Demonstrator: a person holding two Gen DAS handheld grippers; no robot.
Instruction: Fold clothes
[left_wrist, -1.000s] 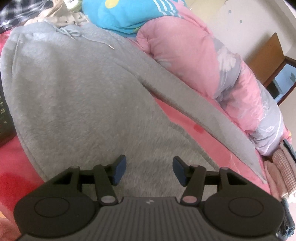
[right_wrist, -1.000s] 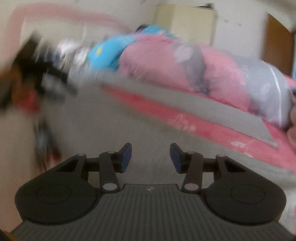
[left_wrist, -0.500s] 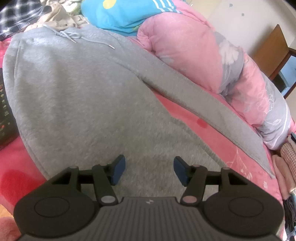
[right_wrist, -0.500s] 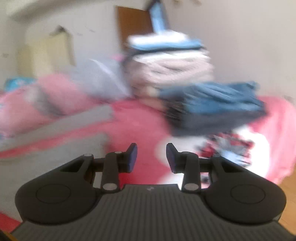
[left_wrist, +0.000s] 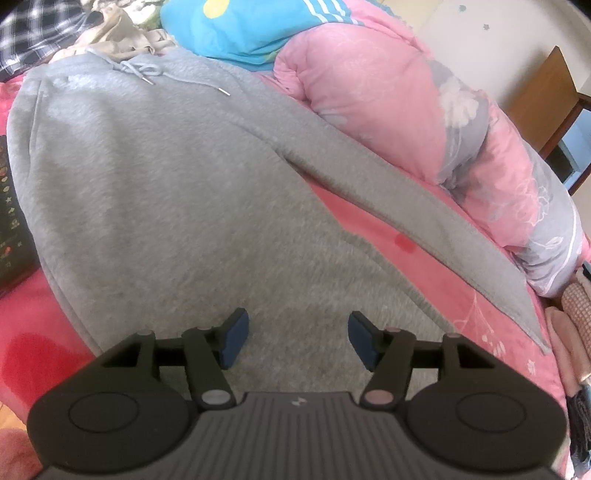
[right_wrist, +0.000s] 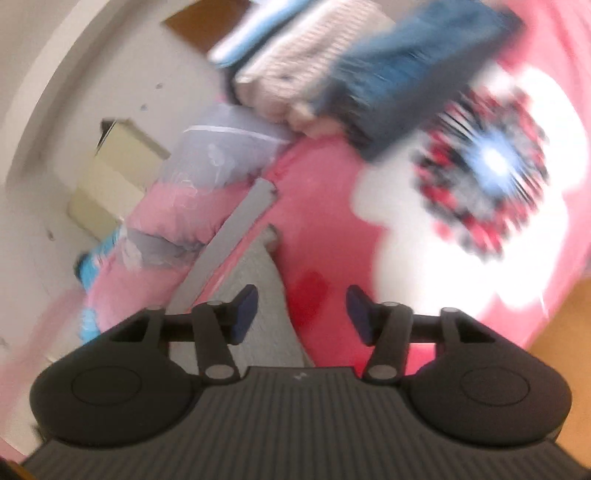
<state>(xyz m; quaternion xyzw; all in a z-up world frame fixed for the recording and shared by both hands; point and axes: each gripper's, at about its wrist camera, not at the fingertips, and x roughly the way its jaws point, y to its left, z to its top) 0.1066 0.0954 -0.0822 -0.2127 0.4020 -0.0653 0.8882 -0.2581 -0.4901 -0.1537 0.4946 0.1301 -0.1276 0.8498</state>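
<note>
A pair of grey sweatpants (left_wrist: 155, 177) in thick, fuzzy fleece lies spread flat on a pink bed sheet (left_wrist: 417, 266), waistband at the far end with a pale drawstring (left_wrist: 147, 72) knotted there, its metal-tipped ends loose on the cloth. The two legs split into a long V: one runs wide under the left gripper (left_wrist: 295, 338), the other narrows away along a puffy pink and grey floral quilt (left_wrist: 424, 110) rolled up beside it. The left gripper hangs over the near leg with its blue-padded fingers (left_wrist: 234, 338) spread wide, gripping nothing. A bright blue garment with white stripes (left_wrist: 251, 26) is heaped beyond the quilt, and plaid cloth (left_wrist: 33, 29) and beige fabric (left_wrist: 118, 37) are bunched behind the waistband. The right wrist view is tilted and blurred; the right gripper (right_wrist: 301, 315) is likewise wide apart and empty, above the cuff ends of the sweatpants (right_wrist: 258, 288) and the pink sheet (right_wrist: 325, 229). Past it a stack of folded clothes (right_wrist: 332, 74), cream knit and dark blue denim, sits on the bed near a white flower print with a red and black centre (right_wrist: 484, 173). A wooden cabinet (left_wrist: 539, 96) stands by the wall.
</note>
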